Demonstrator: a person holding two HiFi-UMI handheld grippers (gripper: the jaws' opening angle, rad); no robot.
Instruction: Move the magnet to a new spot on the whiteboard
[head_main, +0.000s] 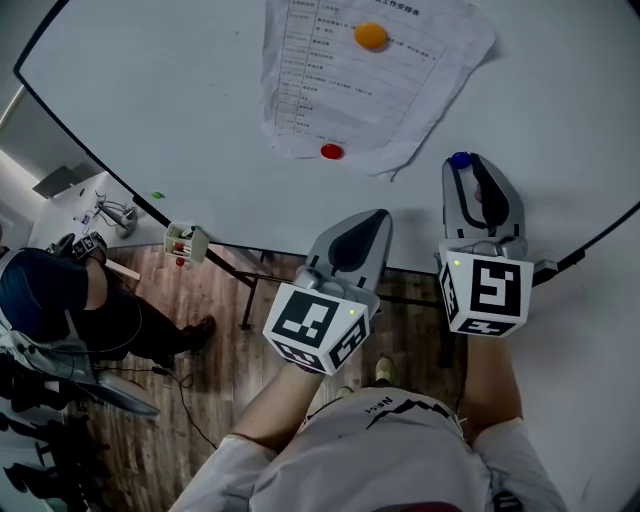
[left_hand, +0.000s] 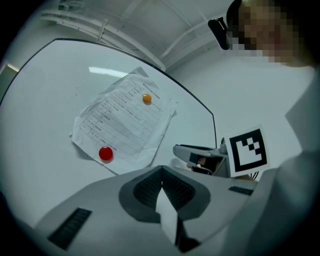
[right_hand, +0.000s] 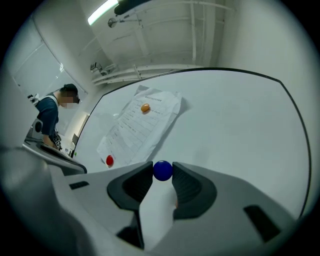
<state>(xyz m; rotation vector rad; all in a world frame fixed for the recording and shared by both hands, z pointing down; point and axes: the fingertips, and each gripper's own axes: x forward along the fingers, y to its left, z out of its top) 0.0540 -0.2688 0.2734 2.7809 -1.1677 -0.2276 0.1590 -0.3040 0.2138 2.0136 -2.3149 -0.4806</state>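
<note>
A blue round magnet (right_hand: 162, 170) sits pinched between the tips of my right gripper (right_hand: 162, 172), which is shut on it close to the whiteboard (right_hand: 235, 120). In the head view the blue magnet (head_main: 460, 159) shows at the tip of the right gripper (head_main: 463, 166), right of the paper. A printed paper sheet (head_main: 360, 70) hangs on the whiteboard (head_main: 160, 90), held by an orange magnet (head_main: 371, 35) and a red magnet (head_main: 332, 151). My left gripper (head_main: 372, 222) is shut and empty, below the board's lower edge.
A person (head_main: 60, 300) bends over at the left near equipment on the wooden floor (head_main: 220, 400). A small tray with markers (head_main: 185, 242) hangs on the board's frame. The board's dark edge (head_main: 590, 245) runs behind the right gripper.
</note>
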